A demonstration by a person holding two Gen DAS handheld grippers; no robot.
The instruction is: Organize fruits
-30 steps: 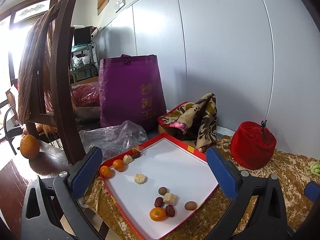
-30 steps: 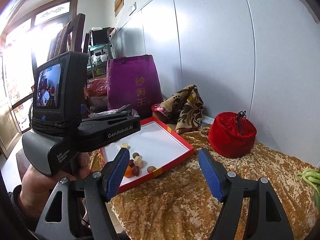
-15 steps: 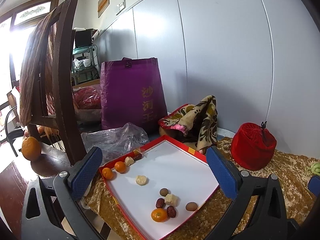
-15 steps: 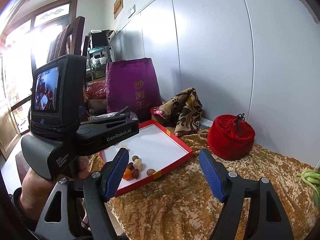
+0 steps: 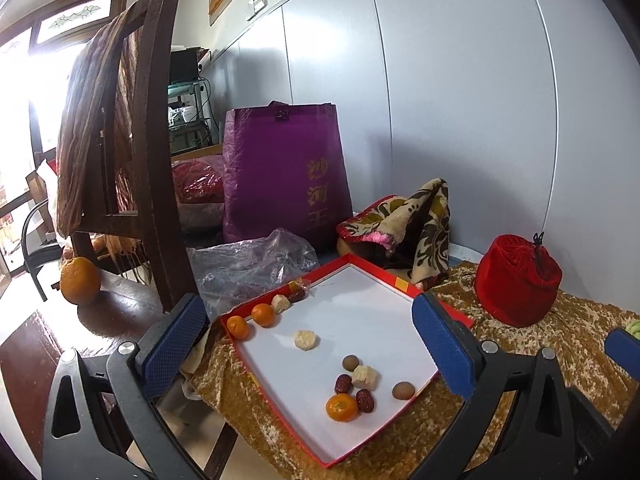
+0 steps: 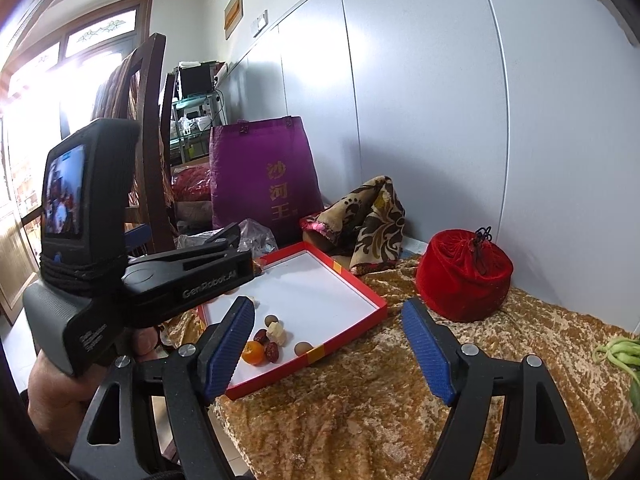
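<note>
Here, round glossy tangerines (image 5: 341,407) dot a shallow, red-rimmed cardboard tray (image 5: 372,270)

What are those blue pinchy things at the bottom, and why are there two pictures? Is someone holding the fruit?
A person holds a grabber tool in each hand, and each tool carries a camera, so you get two pictures. The left gripper is open and empty. The right gripper is opening, empty too. Its picture also shows the left tool and the hand holding it. On the gold cloth lies a red tray with small oranges, red dates and other bits. A red pouch sits nearby. Nothing is held.
</note>
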